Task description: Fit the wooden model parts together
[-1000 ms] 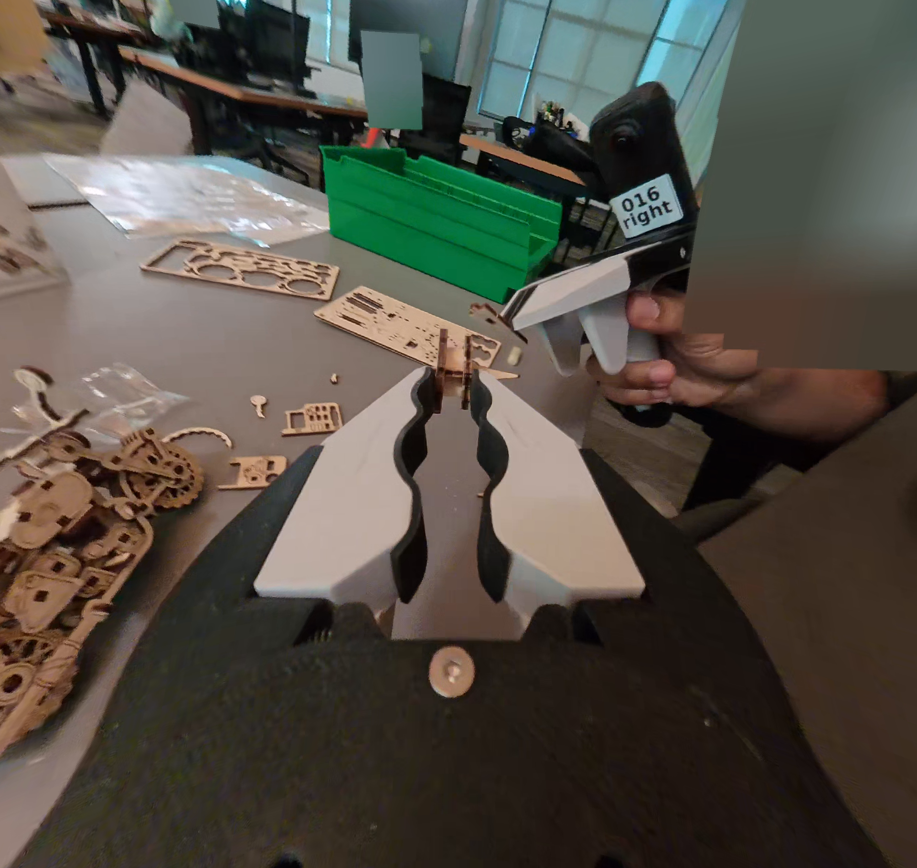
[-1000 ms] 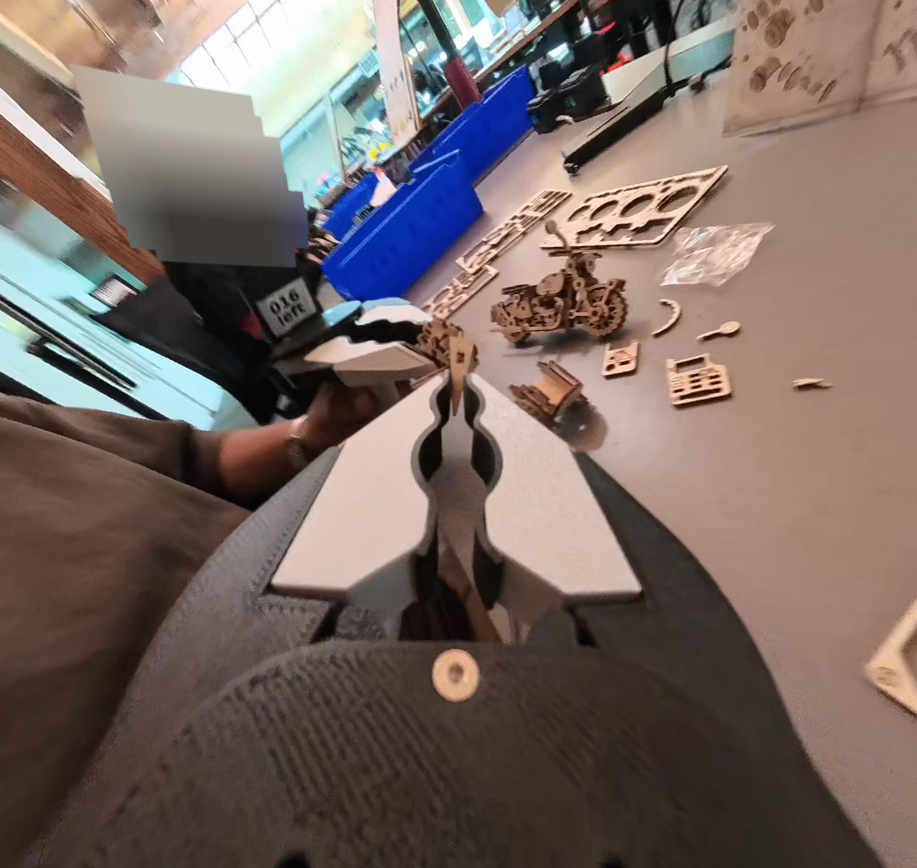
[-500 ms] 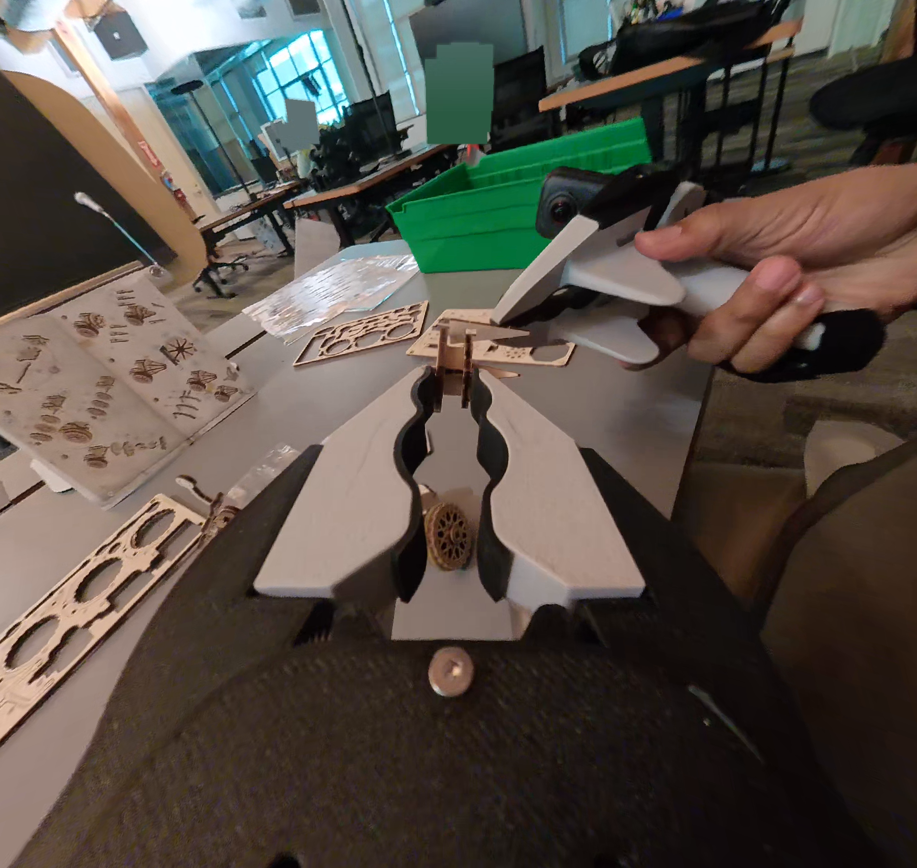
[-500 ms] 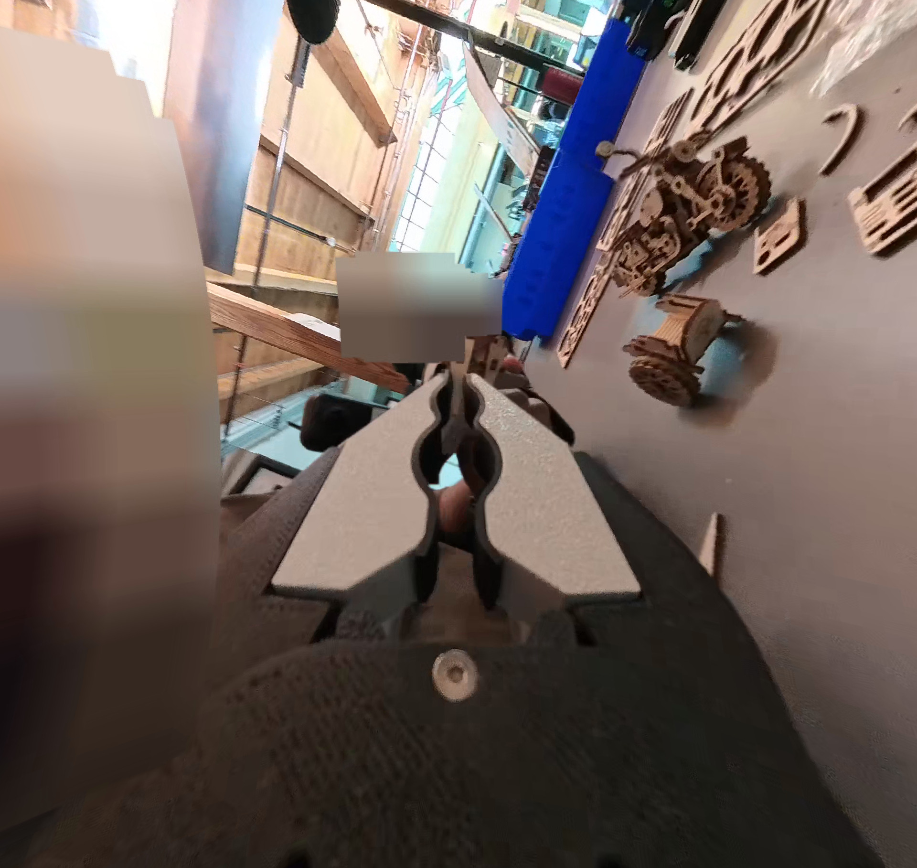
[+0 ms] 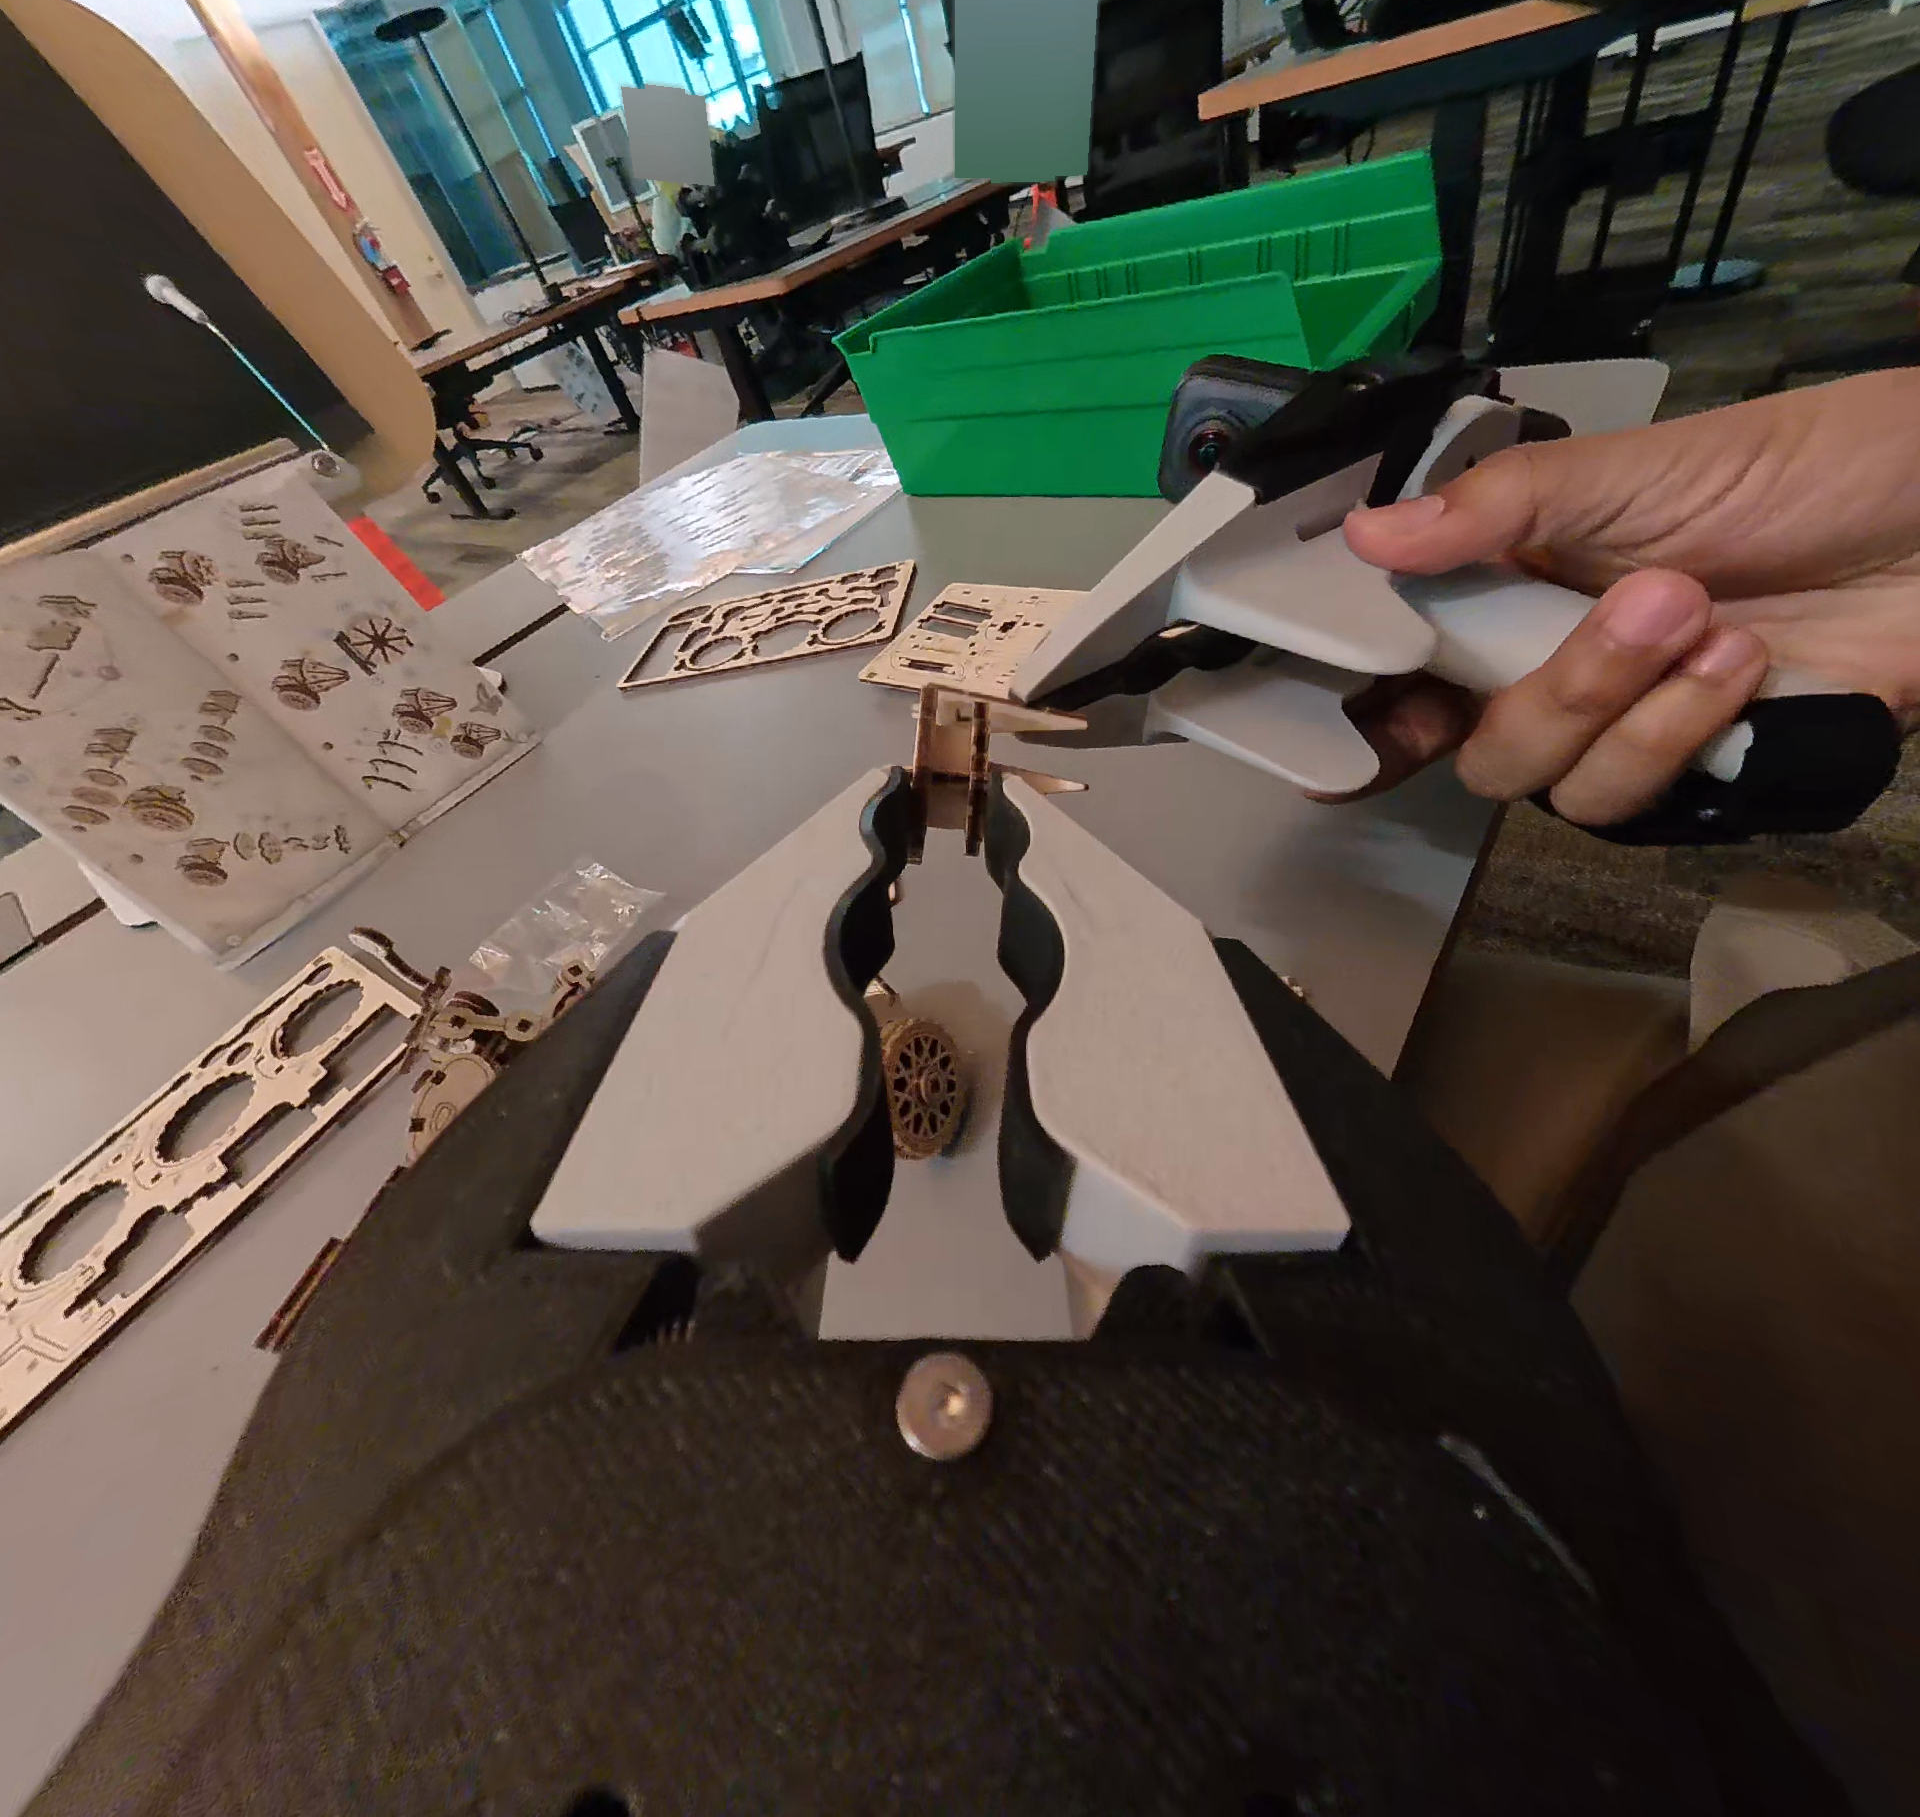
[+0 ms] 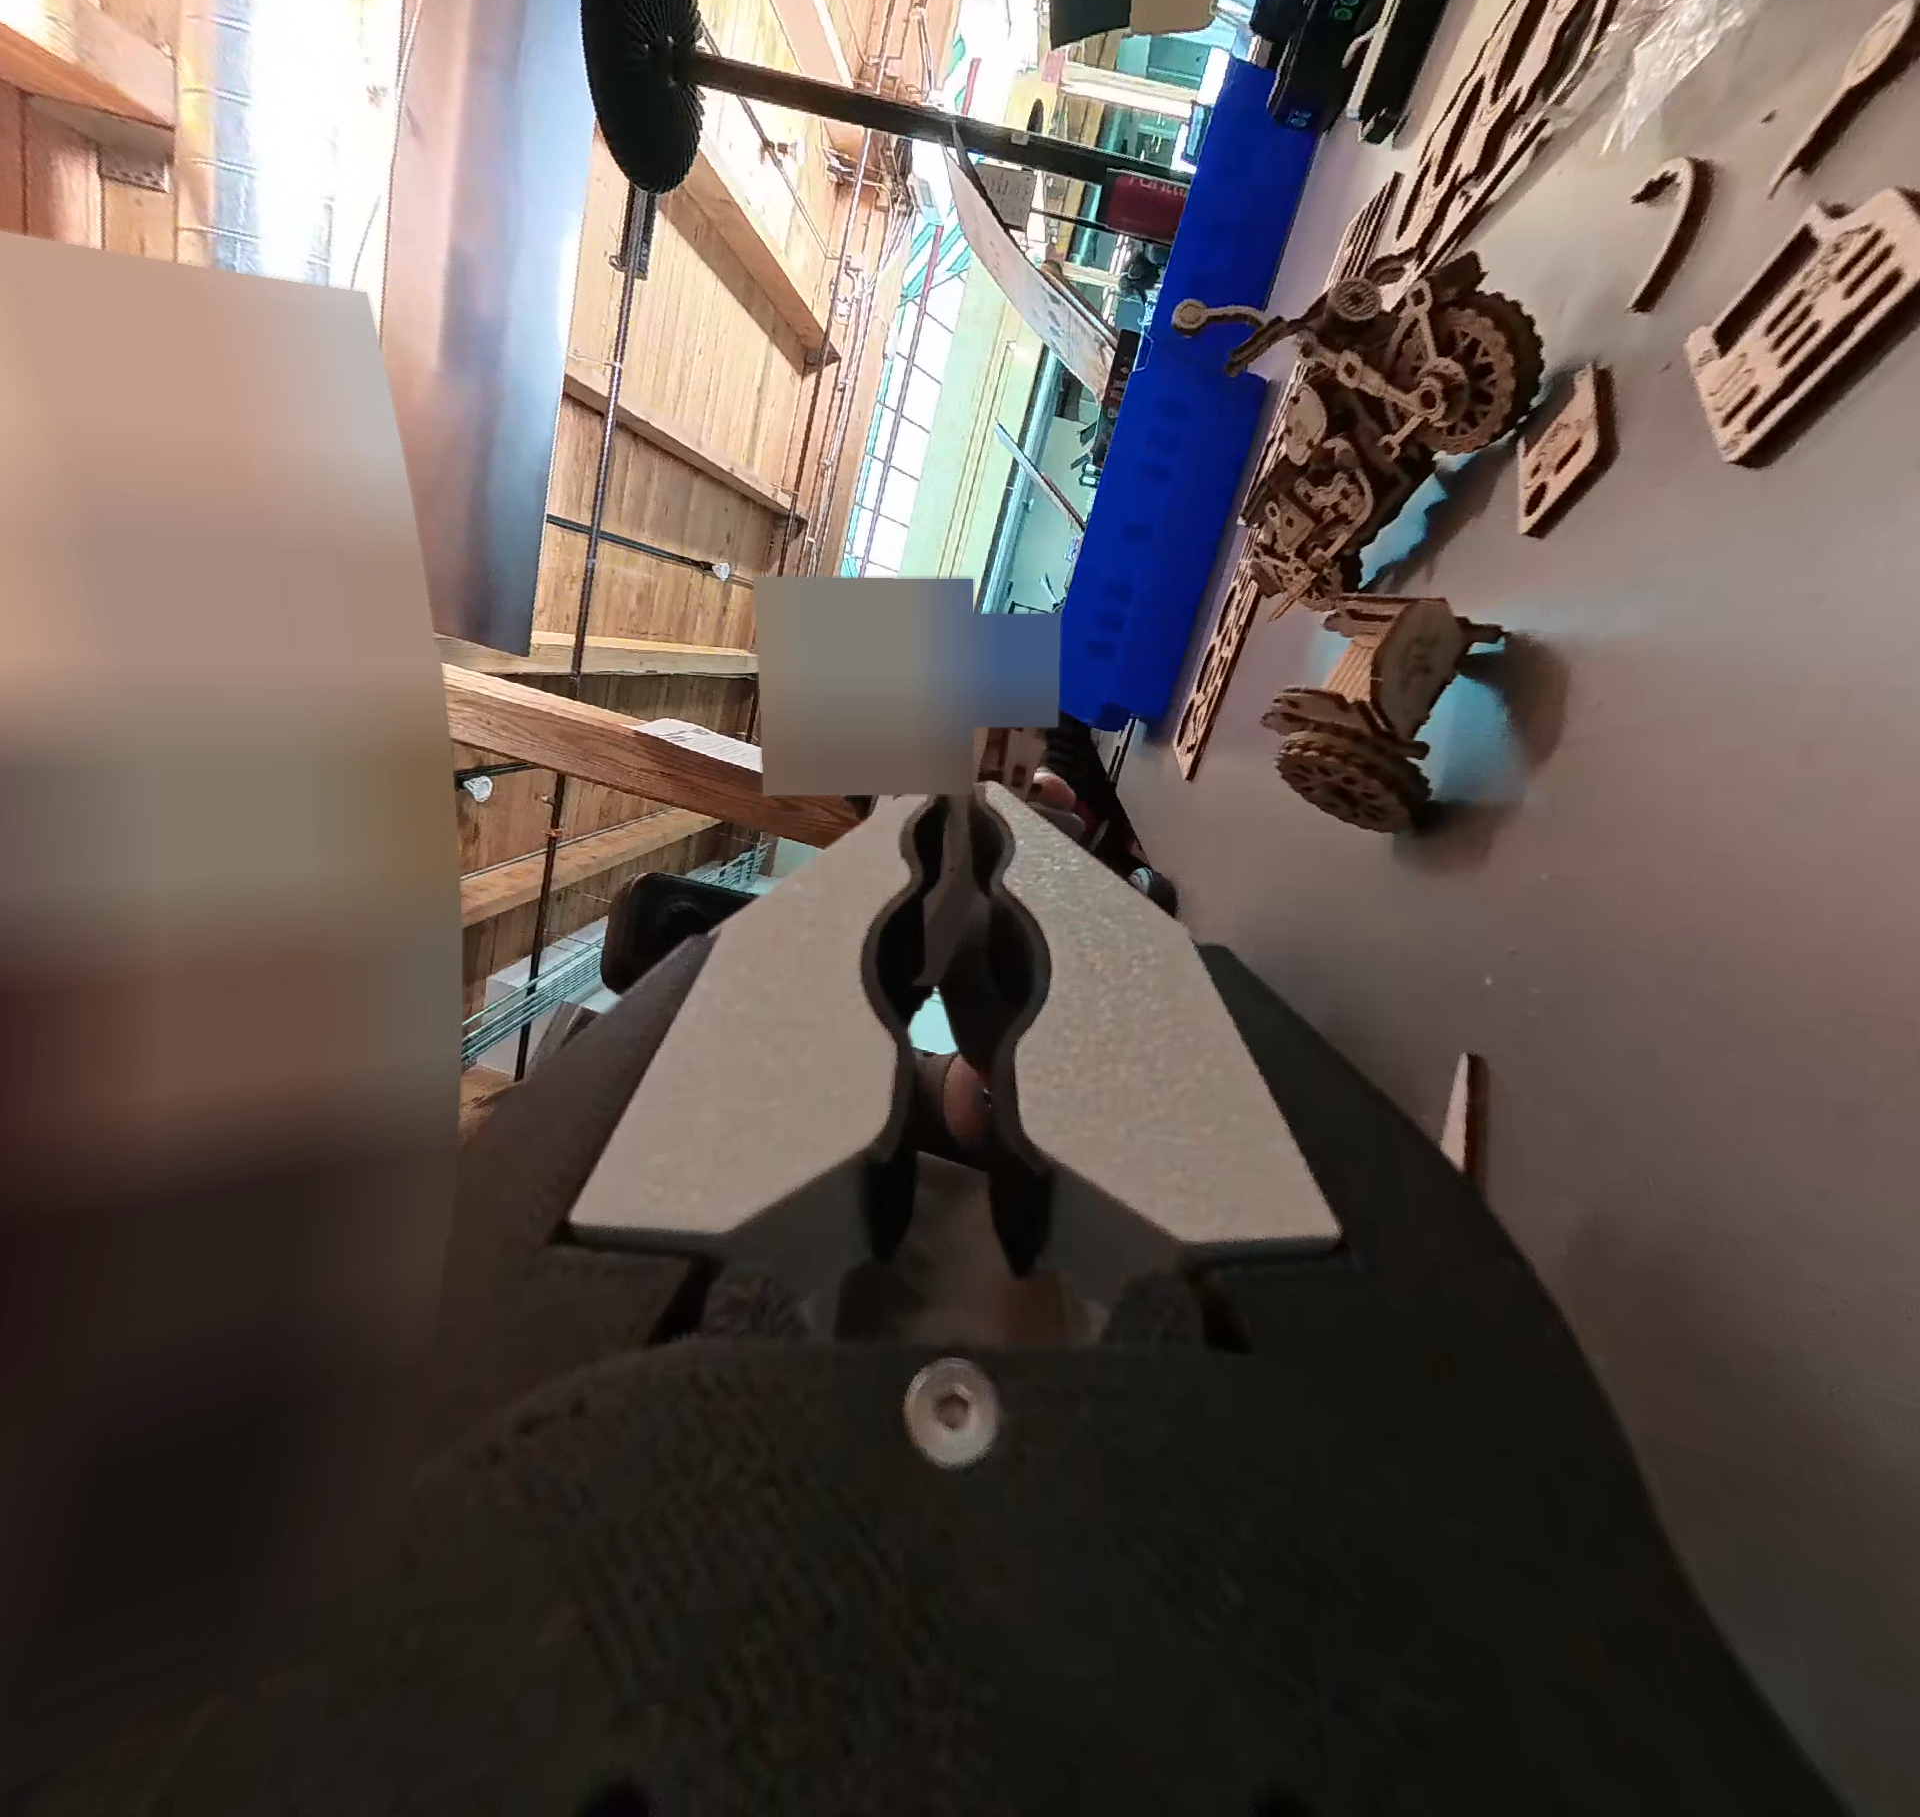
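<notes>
Grey table (image 5: 260,936) carried everything. Green bin (image 5: 1091,396) sat at its far edge, an open instruction booklet (image 5: 208,707) toward the left edge, and a clear plastic sheet (image 5: 717,520) between the two. Two punched-out plywood sheets (image 5: 769,624) lay mid-table in front of the bin, with a third emptied sheet (image 5: 156,1144) along the near left edge.

Done so far, judging by the table: a wooden motorcycle (image 6: 1382,417) looked largely built, lying by the blue bins (image 6: 1174,479) in the right wrist view. Just beside it sat a small wheeled sub-assembly (image 6: 1371,718), not joined to the bike. Several loose flat parts (image 6: 1808,354) were unused nearby, so a fair amount was left.

Step in hand: left gripper (image 5: 940,801) was pinched narrow on a small slotted wooden piece (image 5: 945,759), held upright above the table near its right edge. Right gripper (image 5: 1049,702) came in sideways from the right, nearly shut on a thin pointed wooden sliver (image 5: 1039,718) whose tip sat at the slotted piece. Couldn't tell if it was seated or only touching. In the right wrist view that gripper (image 6: 951,811) showed a near-closed gap, the part mostly hidden.

A spoked wheel (image 5: 920,1092) lay on the table under the left gripper.
</notes>
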